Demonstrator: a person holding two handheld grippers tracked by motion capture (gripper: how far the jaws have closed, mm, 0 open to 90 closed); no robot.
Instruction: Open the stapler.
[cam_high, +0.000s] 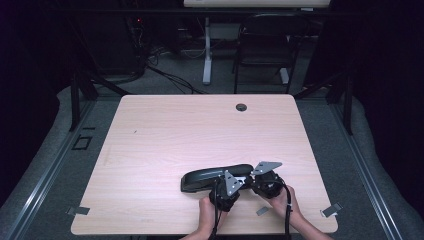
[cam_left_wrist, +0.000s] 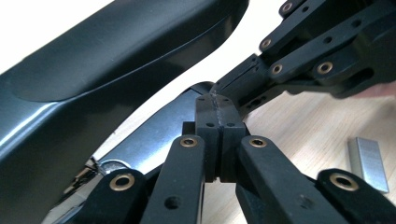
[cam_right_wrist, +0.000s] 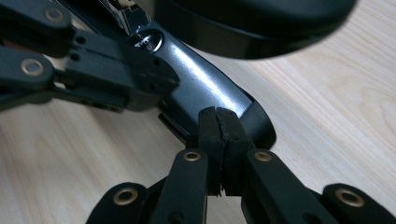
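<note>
Both grippers are working the black stapler (cam_high: 210, 178) lying near the table's (cam_high: 165, 135) front edge: the left gripper (cam_left_wrist: 218, 109) is sitting fully closed against its rear end, the right gripper (cam_right_wrist: 219, 122) likewise closed, tips touching it; nothing is clamped between either's jaws.

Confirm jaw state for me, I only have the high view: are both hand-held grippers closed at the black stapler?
Observer: Yes for the left. The left hand-held gripper is shut, pads together with nothing between them.
Operator: And the right?
Observer: The right hand-held gripper is shut too. Its tips sit at the end of the stapler's glossy lower body and seem to touch it.
Operator: Stapler closed?
Observer: No. The top arm stands lifted off the lower body, and the metal magazine shows at the gap.
</note>
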